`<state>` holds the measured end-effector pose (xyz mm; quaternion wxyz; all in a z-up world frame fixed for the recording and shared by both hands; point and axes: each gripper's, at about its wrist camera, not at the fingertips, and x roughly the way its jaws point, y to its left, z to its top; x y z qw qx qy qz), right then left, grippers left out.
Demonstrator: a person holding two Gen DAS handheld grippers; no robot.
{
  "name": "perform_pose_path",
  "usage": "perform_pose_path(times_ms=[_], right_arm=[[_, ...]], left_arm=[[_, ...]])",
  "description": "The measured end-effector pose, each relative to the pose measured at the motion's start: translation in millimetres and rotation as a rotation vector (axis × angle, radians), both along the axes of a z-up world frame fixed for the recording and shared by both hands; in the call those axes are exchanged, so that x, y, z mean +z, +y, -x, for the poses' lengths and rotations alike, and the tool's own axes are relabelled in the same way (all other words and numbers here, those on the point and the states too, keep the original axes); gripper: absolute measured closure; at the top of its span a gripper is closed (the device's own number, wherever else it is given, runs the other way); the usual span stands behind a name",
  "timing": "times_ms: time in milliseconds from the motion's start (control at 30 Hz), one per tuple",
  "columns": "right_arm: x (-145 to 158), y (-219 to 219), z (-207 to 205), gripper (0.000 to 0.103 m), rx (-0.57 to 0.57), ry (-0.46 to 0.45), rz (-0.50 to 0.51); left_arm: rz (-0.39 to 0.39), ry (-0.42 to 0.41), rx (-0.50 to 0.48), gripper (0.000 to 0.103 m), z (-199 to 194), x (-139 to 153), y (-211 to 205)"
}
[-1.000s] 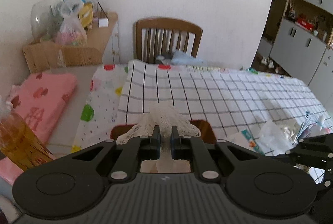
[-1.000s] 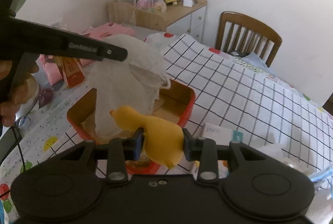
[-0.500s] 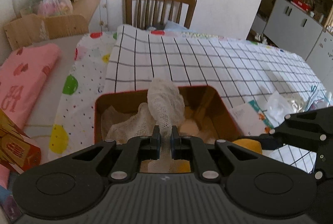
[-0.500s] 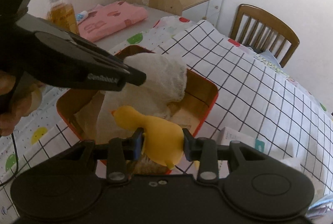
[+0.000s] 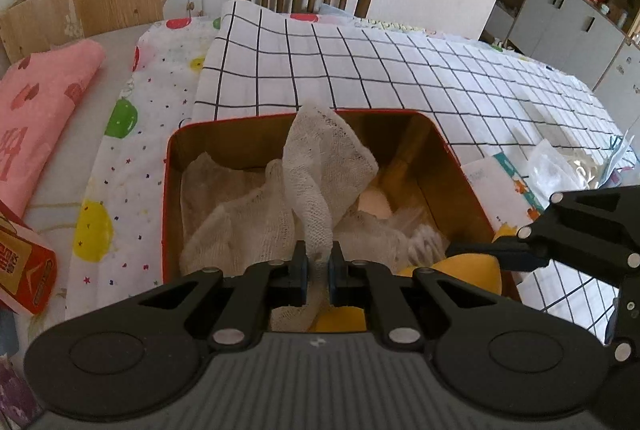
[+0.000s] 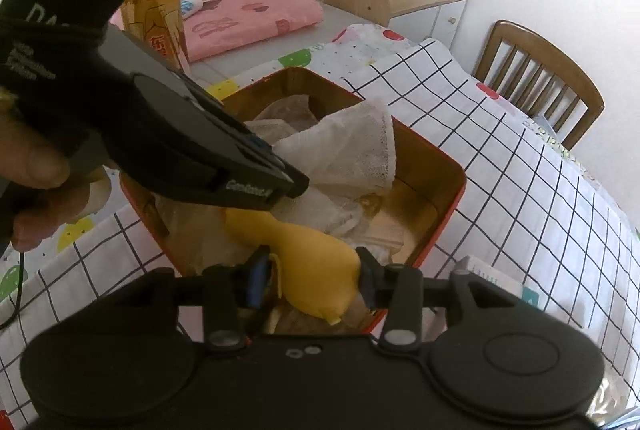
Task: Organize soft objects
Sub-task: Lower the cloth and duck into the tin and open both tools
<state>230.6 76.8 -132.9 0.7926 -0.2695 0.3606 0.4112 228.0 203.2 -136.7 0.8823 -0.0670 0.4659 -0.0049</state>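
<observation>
Gauze cloth (image 5: 320, 190) pinched in left tool (image 5: 318, 270), over tin (image 5: 460, 170).

Your two wrist views both look steeply down, close over the red box (image 5: 460, 166) ahead of your grippers.

white gauze cloth (image 5: 320, 182): draped upright in red tin (image 5: 165, 190) | yellow duck toy (image 6: 316, 262): over tin's near edge
</observation>
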Motion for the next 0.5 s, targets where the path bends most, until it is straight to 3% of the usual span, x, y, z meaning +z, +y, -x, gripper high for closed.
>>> perform_pose_path(times_ms=[267, 500], right_arm=[[3, -3, 4, 0.040, 0.018, -0.018, -0.027], [11, -11, 8, 0.034, 0.010, -0.024, -0.061]], left_arm=[[-0.024, 0.004, 0.007, 0.093, 4, 0, -3], [-0.017, 0.000, 0.030, 0.089, 8, 5, -1]])
